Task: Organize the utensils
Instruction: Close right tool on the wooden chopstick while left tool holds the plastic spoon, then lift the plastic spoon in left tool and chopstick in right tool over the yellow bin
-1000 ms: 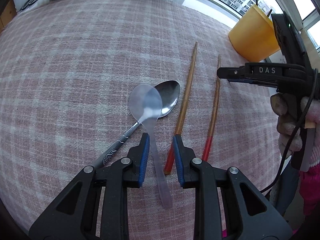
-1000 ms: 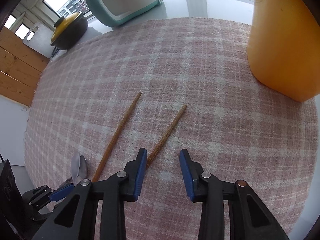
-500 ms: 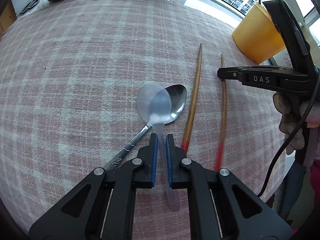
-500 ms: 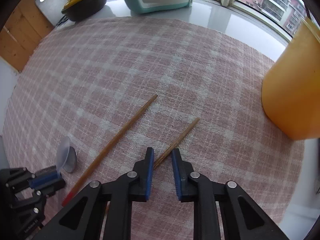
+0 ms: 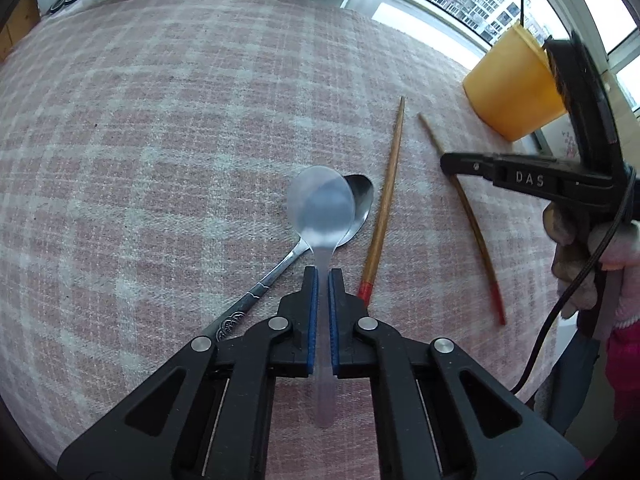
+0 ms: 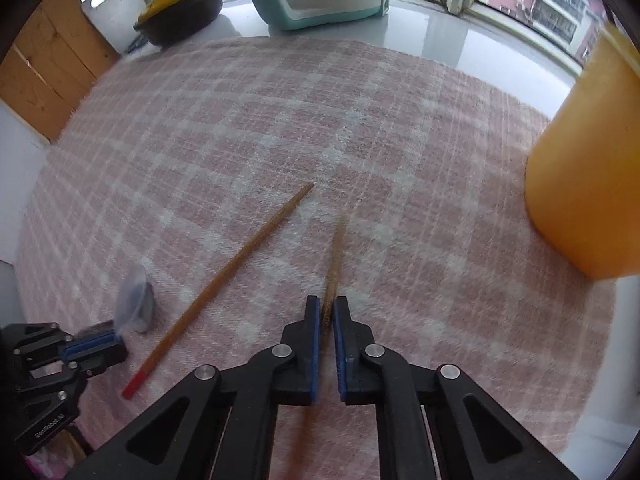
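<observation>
Left gripper (image 5: 323, 276), angled steeply down, pinches plastic spoon (image 5: 321, 210); right gripper (image 6: 327, 306) clamps chopstick (image 6: 335, 256).

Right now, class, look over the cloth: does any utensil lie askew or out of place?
Yes. The plastic spoon lies across the metal spoon, bowls overlapping. The two chopsticks are not parallel: the loose chopstick slants away from the chopstick in the right gripper. Nothing looks spilled or broken.

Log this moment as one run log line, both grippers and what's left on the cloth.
left gripper: shut on clear plastic spoon | right gripper: shut on chopstick | on cloth: metal spoon, second chopstick | yellow cup: upright
</observation>
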Tool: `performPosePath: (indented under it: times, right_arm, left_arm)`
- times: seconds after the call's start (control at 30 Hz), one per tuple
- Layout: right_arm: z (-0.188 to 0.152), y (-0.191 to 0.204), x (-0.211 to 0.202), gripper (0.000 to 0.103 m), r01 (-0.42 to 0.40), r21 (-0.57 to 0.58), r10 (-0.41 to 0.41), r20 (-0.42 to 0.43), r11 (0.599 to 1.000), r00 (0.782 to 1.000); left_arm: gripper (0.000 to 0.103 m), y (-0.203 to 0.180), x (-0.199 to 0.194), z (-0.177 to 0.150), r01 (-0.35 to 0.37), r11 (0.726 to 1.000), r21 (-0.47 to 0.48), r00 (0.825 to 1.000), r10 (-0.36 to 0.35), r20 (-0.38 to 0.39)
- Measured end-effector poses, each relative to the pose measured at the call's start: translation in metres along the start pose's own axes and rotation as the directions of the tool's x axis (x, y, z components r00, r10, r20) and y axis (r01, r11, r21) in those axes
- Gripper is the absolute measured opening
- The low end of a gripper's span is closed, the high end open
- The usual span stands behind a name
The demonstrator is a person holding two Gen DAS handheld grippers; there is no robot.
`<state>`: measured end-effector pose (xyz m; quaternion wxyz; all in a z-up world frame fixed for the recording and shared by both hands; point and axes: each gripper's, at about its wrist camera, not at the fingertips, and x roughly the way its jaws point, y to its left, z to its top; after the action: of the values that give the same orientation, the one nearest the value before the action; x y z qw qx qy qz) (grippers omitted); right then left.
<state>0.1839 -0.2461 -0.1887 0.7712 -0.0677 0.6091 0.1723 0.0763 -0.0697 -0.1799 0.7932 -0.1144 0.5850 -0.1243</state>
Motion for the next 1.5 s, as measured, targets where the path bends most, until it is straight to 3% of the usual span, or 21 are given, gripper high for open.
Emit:
performPosePath:
  times: [0.2, 0.67, 1.2, 1.5]
  right_arm:
    - [-0.022, -0.016, -0.008, 0.003, -0.107, 0.085, 0.104, 0.038, 0.991, 0.994]
    - [-0.061, -0.029, -0.058, 0.003, -0.163, 0.115, 0.145, 0.154, 0.98, 0.977]
    - [-0.069, -0.043, -0.118, 0.003, -0.132, 0.092, 0.097, 0.318, 0.987, 0.943]
    - [-0.087, -0.034, -0.154, 0.003, -0.08, 0.017, 0.066, 0.411, 0.997, 0.909]
  left_arm:
    - [0.003, 0.001, -0.011, -0.001, 0.017, 1.0, -0.011, 0.999, -0.017, 0.03]
    - [0.003, -0.015, -0.034, 0.002, 0.039, 0.999, 0.013, 0.994, -0.04, 0.101]
    - [0.003, -0.065, -0.059, 0.025, 0.066, 0.993, 0.102, 0.979, -0.084, 0.186]
    - [0.003, -0.087, -0.063, 0.034, 0.079, 0.986, 0.147, 0.973, -0.109, 0.203]
